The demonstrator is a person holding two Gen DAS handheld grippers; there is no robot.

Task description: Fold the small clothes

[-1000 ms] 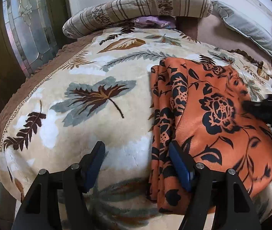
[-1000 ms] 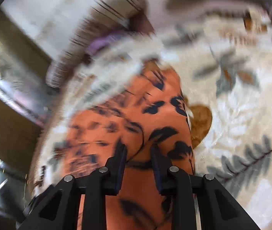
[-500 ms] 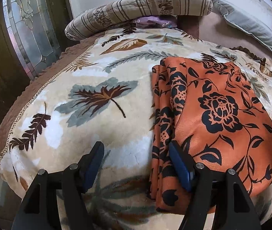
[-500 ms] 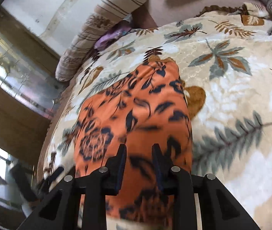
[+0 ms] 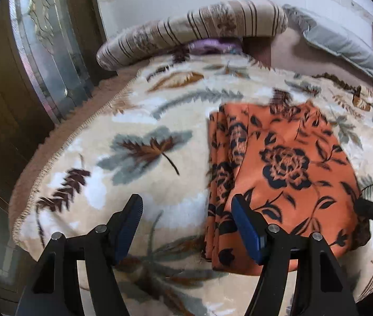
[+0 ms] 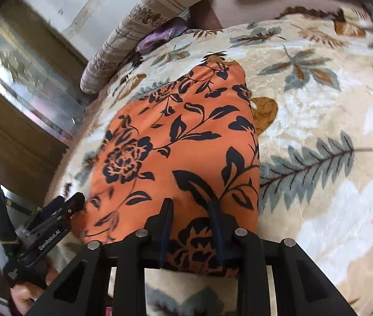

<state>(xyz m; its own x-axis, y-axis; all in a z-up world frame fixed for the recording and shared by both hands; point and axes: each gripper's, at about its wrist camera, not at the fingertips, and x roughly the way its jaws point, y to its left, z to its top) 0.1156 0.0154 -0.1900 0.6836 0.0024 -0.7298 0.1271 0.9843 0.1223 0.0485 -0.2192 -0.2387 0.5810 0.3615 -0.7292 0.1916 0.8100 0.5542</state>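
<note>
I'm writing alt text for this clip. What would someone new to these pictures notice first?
The eye lands first on the folded orange cloth with black roses and leaves, lying flat on the cream plush blanket printed with grey and brown leaves. Next come the black two-finger grippers in the foreground: the left gripper stands open over the cloth's layered edge, the right gripper narrower over its near end. A striped beige bolster lies along the blanket's far edge.

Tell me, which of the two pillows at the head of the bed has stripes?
The long striped pillow, at the left above the purple cloth. The grey pillow to its right is plain.
</note>
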